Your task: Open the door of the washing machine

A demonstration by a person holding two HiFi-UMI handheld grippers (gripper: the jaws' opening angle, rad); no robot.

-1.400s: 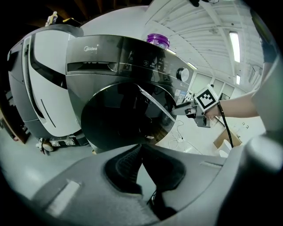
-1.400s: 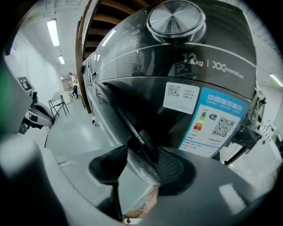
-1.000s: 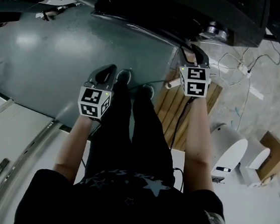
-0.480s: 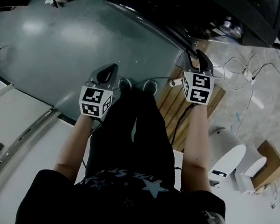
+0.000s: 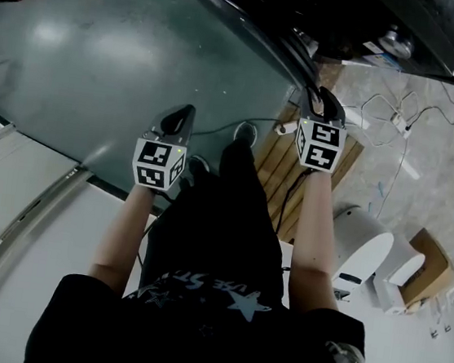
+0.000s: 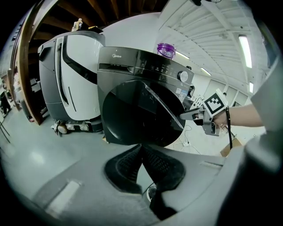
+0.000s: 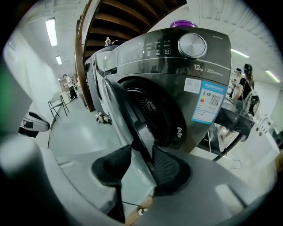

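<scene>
The dark grey washing machine (image 7: 190, 88) stands ahead with its round door (image 7: 128, 119) partly swung open. My right gripper (image 7: 141, 154) has the door's rim between its pads, which touch it on both sides, and the jaws are closing. In the head view the right gripper (image 5: 318, 97) sits at the door's edge (image 5: 295, 58). My left gripper (image 6: 141, 150) is shut and empty, low over the floor in front of the door (image 6: 137, 114). In the head view the left gripper (image 5: 181, 118) is left of my legs.
A wooden pallet (image 5: 281, 175) lies under the machine's right side. A white appliance (image 5: 362, 251), a cardboard box (image 5: 428, 251) and loose cables (image 5: 399, 116) lie to the right. A white machine (image 6: 66, 79) stands at left. People (image 7: 245, 84) stand far right.
The door has swung further open with the right gripper at its edge. Both grippers have drawn back from the machine's front, and one foot has stepped back.
</scene>
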